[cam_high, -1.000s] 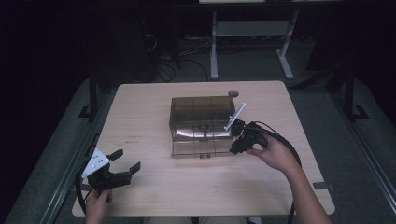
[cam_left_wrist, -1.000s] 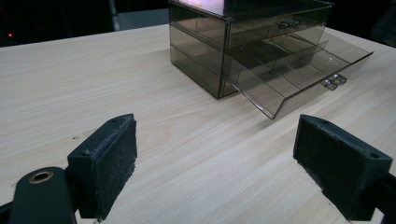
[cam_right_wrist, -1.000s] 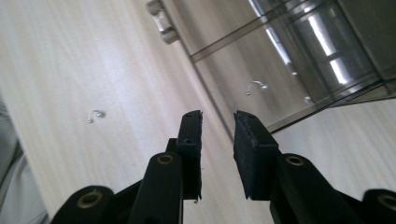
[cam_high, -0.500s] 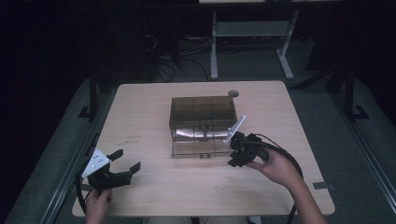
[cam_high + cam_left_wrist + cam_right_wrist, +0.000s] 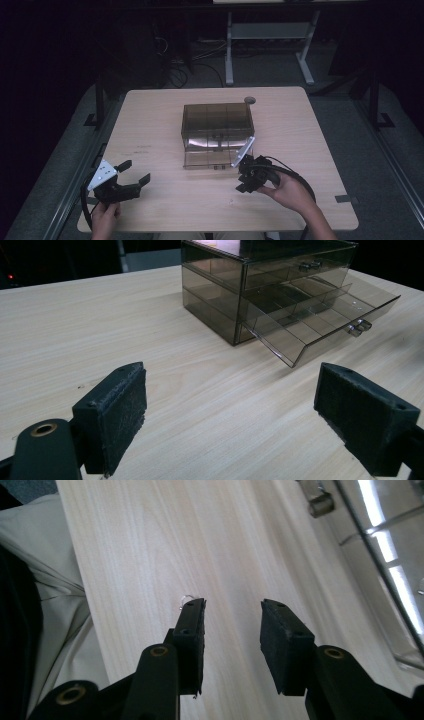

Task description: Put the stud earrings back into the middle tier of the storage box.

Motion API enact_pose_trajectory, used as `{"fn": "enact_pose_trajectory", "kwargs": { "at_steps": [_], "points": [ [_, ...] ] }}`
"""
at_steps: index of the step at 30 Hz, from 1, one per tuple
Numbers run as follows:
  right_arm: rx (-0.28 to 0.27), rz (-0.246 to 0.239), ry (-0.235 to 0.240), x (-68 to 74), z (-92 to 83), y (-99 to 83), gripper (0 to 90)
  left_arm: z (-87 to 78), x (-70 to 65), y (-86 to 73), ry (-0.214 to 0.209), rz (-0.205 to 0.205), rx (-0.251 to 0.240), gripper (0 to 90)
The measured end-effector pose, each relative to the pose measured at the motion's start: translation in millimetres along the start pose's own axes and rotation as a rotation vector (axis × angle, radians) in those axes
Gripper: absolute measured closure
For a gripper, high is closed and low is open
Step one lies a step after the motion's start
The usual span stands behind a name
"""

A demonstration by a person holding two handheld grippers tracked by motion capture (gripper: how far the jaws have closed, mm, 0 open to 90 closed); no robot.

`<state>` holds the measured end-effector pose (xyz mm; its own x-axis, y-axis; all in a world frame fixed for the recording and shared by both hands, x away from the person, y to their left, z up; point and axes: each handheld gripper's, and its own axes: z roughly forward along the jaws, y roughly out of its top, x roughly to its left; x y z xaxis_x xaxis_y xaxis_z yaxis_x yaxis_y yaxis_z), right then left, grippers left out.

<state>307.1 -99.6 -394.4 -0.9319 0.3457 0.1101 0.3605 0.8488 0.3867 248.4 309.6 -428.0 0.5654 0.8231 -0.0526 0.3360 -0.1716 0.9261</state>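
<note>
A smoky clear drawer box (image 5: 217, 119) stands mid-table with its bottom drawer (image 5: 212, 156) pulled out toward me. My right gripper (image 5: 243, 184) hovers just off the drawer's front right corner, tilted down at the table. Its jaws have just been opening, and in the right gripper view the gripper (image 5: 232, 607) has nothing but bare wood between them. A tiny wire ring (image 5: 187, 599) lies by the left fingertip. My left gripper (image 5: 135, 171) rests wide open at the near left; seen in its own view (image 5: 230, 410), it faces the box (image 5: 260, 285) and the open drawer (image 5: 320, 322).
The drawer's small handle (image 5: 320, 502) and front edge lie up and to the right of my right jaws. The person's light clothing (image 5: 45, 605) is at the table's near edge. A round grommet (image 5: 249, 100) sits behind the box. Table legs and cables lie beyond.
My right gripper has drawn back from the drawer front toward the near edge and sunk a little, its jaws spreading. The left gripper has stayed put.
</note>
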Motion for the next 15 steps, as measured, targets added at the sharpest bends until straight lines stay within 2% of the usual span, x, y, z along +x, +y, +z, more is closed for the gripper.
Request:
{"fn": "enact_pose_trajectory", "kwargs": {
  "at_steps": [9,15],
  "points": [
    [0.01,-0.021,0.025,6.6,13.7,4.9,60.9,-0.2,0.2,0.1,0.001,0.0,0.001,13.0],
    [0.052,-0.046,0.037,11.5,28.8,9.8,63.5,-0.7,0.4,0.0,0.001,-0.004,0.0,13.0]
  ]
}}
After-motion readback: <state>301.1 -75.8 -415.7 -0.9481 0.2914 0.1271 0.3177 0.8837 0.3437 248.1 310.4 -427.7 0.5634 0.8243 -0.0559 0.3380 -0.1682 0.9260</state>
